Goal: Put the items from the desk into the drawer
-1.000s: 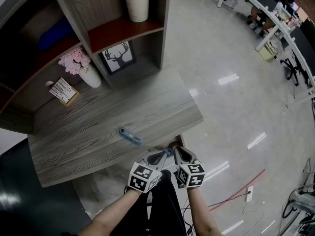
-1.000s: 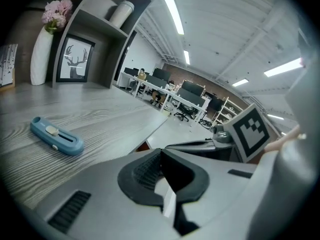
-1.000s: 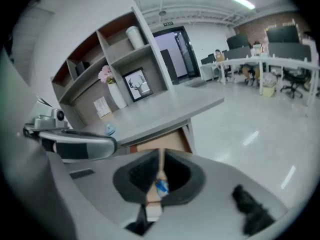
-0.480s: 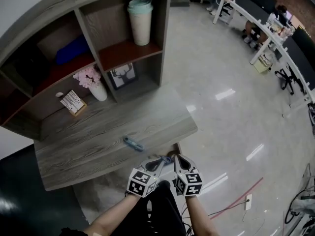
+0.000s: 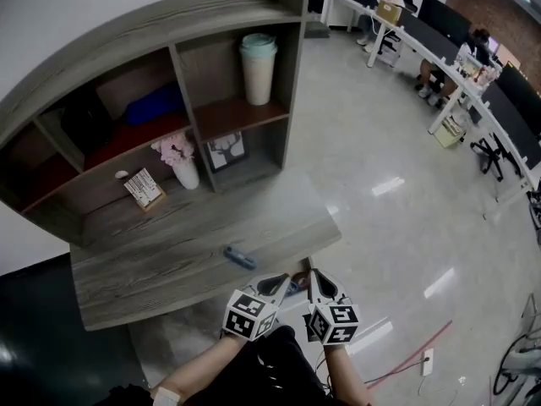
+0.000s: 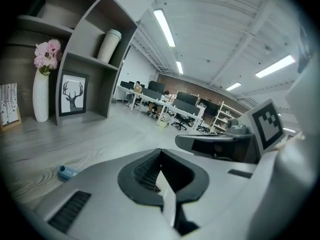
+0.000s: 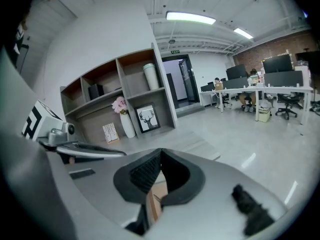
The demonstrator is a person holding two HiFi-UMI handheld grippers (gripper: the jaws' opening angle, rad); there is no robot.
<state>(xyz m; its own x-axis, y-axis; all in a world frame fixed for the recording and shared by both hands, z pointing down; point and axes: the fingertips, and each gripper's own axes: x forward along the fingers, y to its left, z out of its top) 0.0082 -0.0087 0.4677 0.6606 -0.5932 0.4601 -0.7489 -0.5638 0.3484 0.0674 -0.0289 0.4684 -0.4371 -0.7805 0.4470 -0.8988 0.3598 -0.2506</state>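
A small blue item (image 5: 239,257) lies on the grey wood desk (image 5: 161,260), towards its near right part; in the left gripper view the blue item (image 6: 66,171) shows low at the left. My left gripper (image 5: 281,282) and right gripper (image 5: 315,279) hang side by side just off the desk's near edge, to the right of and nearer than the item, not touching it. In the left gripper view the left gripper (image 6: 160,153) is shut with nothing in it. In its own view the right gripper (image 7: 161,153) is shut and empty too. A brown edge (image 5: 299,274) peeks out under the desk between the grippers.
A shelf unit (image 5: 169,57) stands at the back of the desk with a tall pale cup (image 5: 258,66), a deer picture (image 5: 226,150), a vase of pink flowers (image 5: 182,166) and a small card (image 5: 144,189). Office desks with seated people (image 5: 456,57) line the far right. A red cable (image 5: 414,345) lies on the glossy floor.
Both grippers have lifted a little at the desk's near edge, still side by side. The head view has tipped up and now takes in the whole shelf unit. The blue item has not moved.
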